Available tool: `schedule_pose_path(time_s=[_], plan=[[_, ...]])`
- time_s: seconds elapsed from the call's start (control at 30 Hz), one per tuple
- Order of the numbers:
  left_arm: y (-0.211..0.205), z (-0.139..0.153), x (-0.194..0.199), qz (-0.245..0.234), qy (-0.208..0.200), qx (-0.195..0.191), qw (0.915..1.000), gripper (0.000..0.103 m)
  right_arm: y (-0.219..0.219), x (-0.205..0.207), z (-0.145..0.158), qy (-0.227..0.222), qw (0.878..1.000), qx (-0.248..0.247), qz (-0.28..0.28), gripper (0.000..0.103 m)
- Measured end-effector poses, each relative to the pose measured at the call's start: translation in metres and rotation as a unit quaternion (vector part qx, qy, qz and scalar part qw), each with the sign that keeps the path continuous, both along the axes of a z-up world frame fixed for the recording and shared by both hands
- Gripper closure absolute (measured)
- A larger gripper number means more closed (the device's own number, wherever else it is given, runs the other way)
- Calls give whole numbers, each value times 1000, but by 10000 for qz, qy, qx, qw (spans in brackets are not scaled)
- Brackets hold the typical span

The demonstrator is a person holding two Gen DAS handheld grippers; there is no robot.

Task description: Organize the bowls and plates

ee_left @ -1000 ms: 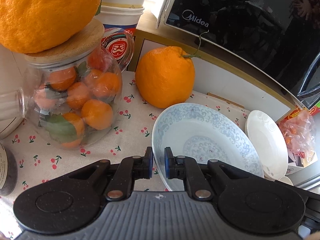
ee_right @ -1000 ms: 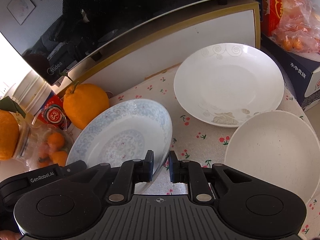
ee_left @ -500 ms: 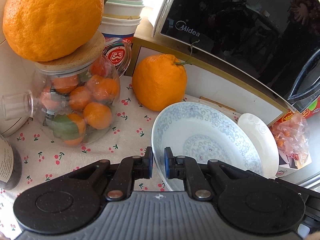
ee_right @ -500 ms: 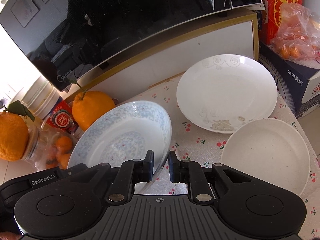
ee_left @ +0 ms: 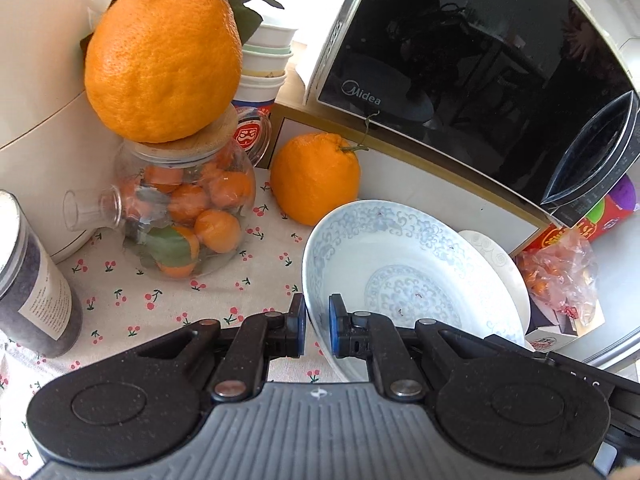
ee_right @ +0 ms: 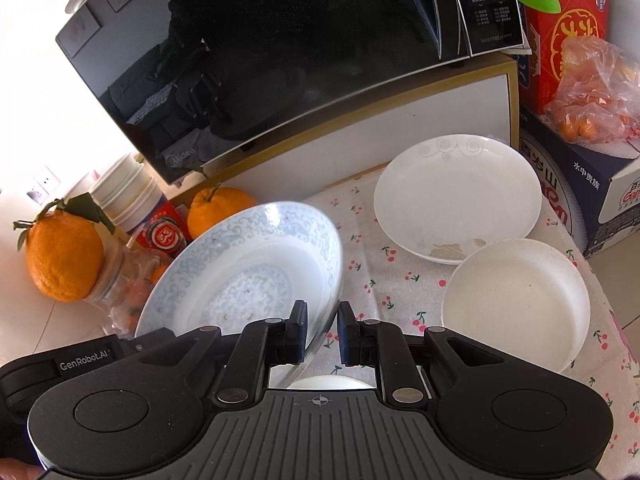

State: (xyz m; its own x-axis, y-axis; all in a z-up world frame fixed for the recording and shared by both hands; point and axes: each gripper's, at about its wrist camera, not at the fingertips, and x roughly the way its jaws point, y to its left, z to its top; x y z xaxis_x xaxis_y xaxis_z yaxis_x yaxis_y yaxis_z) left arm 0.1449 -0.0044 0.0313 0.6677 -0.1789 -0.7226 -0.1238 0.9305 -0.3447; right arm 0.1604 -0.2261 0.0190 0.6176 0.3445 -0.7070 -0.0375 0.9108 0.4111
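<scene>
Pinching the blue-patterned bowl (ee_left: 412,280) by opposite sides of its rim, your left hand-held gripper (ee_left: 317,330) and right hand-held gripper (ee_right: 322,334) each have their fingers pressed onto the rim, and the bowl hangs tilted above the cherry-print worktop (ee_right: 384,280). Beyond it toward the worktop's right edge you have a white plate (ee_right: 460,192) by the microwave stand and a cream bowl (ee_right: 516,300) just in front, its rim overlapping the plate's near edge.
</scene>
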Motion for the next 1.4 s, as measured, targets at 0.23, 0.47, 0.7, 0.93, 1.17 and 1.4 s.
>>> schedule_pose_path(time_s=[0.23,0.47,0.7,0.93,1.17,1.4], plan=[[8,15,-22,58,-191,-39,9998,93,6,-25,20,-306,9994,-83,115,87],[15,21,-41,72,-266,-65,9996,93,12,-47,33,-538,9980,-186,265,87],[17,30,-59,121,-270,103,9995,93,17,-64,35,-453,9976,-254,450,87],[20,26,-86,199,-102,298,9993,93,26,-87,33,-381,9960,-376,715,87],[27,18,-121,295,-42,476,9984,93,40,-118,20,-286,9929,-543,1017,87],[37,3,-161,330,135,563,9978,92,54,-156,5,-164,9896,-656,1271,86]])
